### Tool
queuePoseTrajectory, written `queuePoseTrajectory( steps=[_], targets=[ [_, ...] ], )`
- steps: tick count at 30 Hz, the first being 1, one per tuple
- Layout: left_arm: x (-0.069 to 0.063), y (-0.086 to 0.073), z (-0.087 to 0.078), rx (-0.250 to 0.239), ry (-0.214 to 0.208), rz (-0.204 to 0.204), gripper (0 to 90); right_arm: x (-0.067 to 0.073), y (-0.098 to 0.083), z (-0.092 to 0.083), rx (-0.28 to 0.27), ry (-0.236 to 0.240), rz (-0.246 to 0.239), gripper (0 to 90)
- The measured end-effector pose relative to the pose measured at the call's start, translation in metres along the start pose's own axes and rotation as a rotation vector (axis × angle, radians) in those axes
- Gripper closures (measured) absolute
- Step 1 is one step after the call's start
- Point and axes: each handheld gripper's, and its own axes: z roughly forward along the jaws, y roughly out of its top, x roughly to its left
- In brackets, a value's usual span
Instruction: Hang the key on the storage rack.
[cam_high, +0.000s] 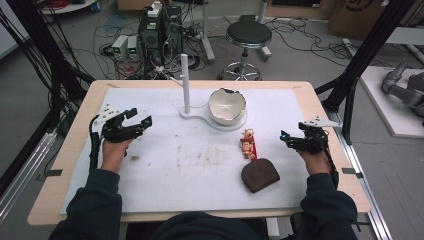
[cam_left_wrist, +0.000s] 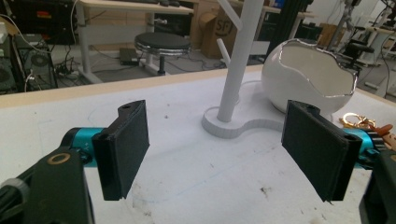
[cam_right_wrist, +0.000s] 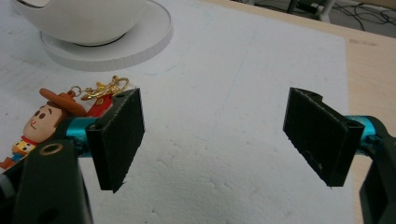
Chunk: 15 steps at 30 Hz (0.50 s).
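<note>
High view: left gripper (cam_high: 142, 115) rests at the left of the white mat (cam_high: 165, 175), jaws spread apart, nothing between them. Right gripper (cam_high: 283, 140) rests at the right of the mat, jaws likewise spread and empty. Between the grippers lies a cowboy figure keychain (cam_high: 248, 143), flat on the mat, long axis running toward and away from the person. Right gripper view shows its hatted head (cam_right_wrist: 44, 116) with the gold clasp (cam_right_wrist: 102, 87) just beyond it. A brown pouch (cam_high: 259, 175) lies just beside the keychain's near end. A white eggshell-shaped bowl (cam_high: 227, 106) sits on a white stand base (cam_high: 192, 114) with an upright post (cam_high: 185, 82), beyond the keychain.
</note>
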Motion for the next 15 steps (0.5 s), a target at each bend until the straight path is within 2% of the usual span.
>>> queuePoseTrajectory(
  steps=[5,6,7,11,12,15],
  targets=[
    [-0.003,0.001,0.0,0.0,-0.007,0.011,23.1,0.013,0.003,0.003,-0.006,0.04,0.023,20.9],
    [-0.004,0.001,0.0,0.0,-0.008,0.009,23.1,0.017,0.004,0.004,-0.011,0.044,0.025,20.9],
    [-0.004,0.001,0.001,-0.002,-0.01,0.001,23.1,0.026,0.006,0.006,-0.008,0.071,0.028,20.9],
    [-0.001,-0.002,0.003,0.009,-0.015,-0.009,23.1,0.041,0.01,0.016,0.021,0.103,0.003,21.5],
    [0.0,-0.002,0.003,0.01,-0.014,-0.013,23.1,0.051,0.012,0.022,0.049,0.122,-0.012,28.7],
    [0.0,-0.001,0.002,0.011,-0.006,-0.014,23.1,0.059,0.013,0.029,0.067,0.138,-0.03,29.8]
  ],
)
